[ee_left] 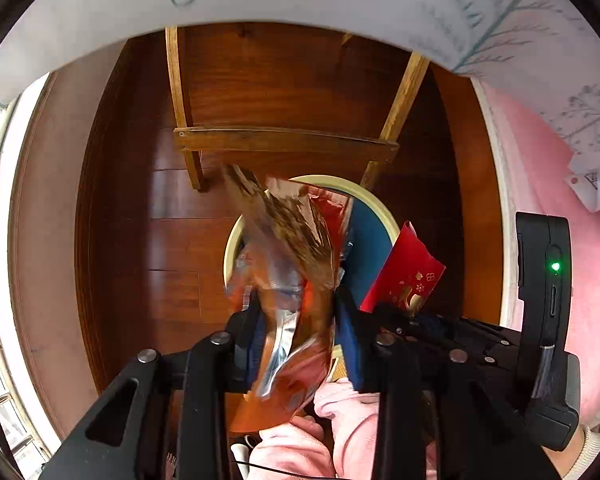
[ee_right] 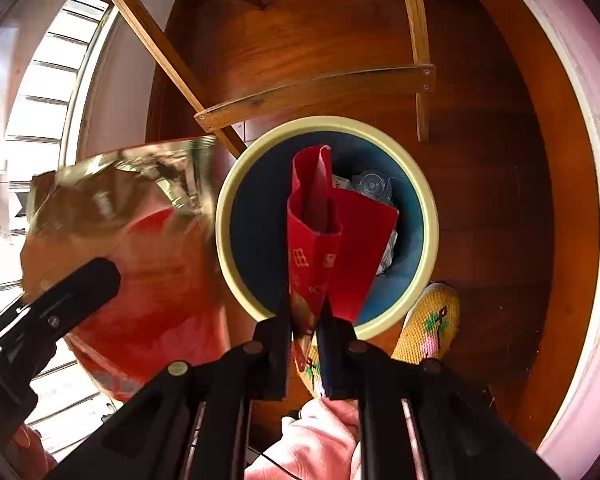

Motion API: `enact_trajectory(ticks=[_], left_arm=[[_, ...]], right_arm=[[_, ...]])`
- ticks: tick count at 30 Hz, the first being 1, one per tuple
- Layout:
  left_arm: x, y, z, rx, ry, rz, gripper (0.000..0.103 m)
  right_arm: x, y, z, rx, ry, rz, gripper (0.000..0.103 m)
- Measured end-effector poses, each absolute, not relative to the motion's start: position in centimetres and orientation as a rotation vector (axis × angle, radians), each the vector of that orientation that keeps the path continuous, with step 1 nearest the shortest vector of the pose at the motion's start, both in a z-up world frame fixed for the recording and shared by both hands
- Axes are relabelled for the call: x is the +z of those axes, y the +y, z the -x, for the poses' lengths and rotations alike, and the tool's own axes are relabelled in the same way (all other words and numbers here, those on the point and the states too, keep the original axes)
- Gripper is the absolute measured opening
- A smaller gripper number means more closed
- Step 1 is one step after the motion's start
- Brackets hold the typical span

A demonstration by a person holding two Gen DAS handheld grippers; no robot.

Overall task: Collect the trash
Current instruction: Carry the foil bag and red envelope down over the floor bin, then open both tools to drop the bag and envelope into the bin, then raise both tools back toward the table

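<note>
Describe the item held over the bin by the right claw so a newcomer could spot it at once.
Find the round cream-rimmed bin with a blue inside on the dark wooden floor. Directly above its opening hangs a folded red paper envelope with gold print, pinched at its lower end by the right claw. Unlike the shiny crinkled foil snack bag beside it, it is matte and flat.

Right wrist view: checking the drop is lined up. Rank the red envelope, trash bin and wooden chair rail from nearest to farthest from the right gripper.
1. Red envelope, between the jaws.
2. Trash bin, directly below.
3. Wooden chair rail, beyond the bin, top of view.
</note>
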State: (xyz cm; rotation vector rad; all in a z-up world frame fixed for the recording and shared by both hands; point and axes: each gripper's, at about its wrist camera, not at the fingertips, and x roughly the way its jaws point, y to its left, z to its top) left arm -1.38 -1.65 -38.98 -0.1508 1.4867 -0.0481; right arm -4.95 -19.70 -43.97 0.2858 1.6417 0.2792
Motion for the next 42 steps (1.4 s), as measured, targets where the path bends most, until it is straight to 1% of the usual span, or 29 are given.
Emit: enact_trajectory(ticks=[1,2,3,4,5,7,9,15,21,31,33,36,42], left_arm=[[-39.9,-1.7,1.3,-0.038,1.495,0.148,0.051],[-40.6,-1.6,1.2,-0.031,1.505,0.148,0.068],[-41.2,-1.7,0.9,-0.020,1.513,0.149,0.078],[-41.8,-1.5,0.7,-0.007,1.520,0.147,0.079],[-42.2,-1.4,0.6,0.006,1.527,0.142,0.079],[-42.6,-1.3,0.7,0.036,1.535,0.129,0.085],[-42.5,-1.0,0.9,0.062,1.528,0.118,0.097],[-40.5,0.8,1.4,0.097,1.492,0.083,0.097],[-34.9,0.9,2.0,0.084,1.434,0.070,0.097],[-21.1,-0.3,3.2,0.009,1.310,0.035,0.098],[-18.1,-0.5,3.3,-0.001,1.282,0.027,0.102],[-13.8,-1.0,3.4,0.005,1.242,-0.010,0.102],[-6.8,-1.2,3.9,-0.018,1.171,-0.022,0.102]], right_arm=[[-44.8,-19.6,4.7,0.282,1.645,-0.280,0.015],[-45.5,-19.4,4.5,0.284,1.651,-0.277,0.024],[-46.0,-19.3,4.4,0.283,1.654,-0.269,0.029],[-46.4,-19.3,4.2,0.280,1.652,-0.258,0.036],[-46.5,-19.3,4.2,0.281,1.647,-0.250,0.038],[-46.5,-19.1,4.1,0.285,1.638,-0.235,0.040],[-46.3,-19.3,4.1,0.282,1.629,-0.235,0.043],[-44.7,-20.3,3.8,0.264,1.607,-0.266,0.043],[-40.1,-20.8,4.1,0.260,1.572,-0.306,0.043],[-27.8,-21.6,5.6,0.270,1.460,-0.382,0.043],[-24.7,-21.7,6.1,0.275,1.431,-0.383,0.043],[-20.6,-22.1,6.8,0.284,1.390,-0.382,0.043],[-13.3,-22.8,8.1,0.280,1.306,-0.377,0.043]])
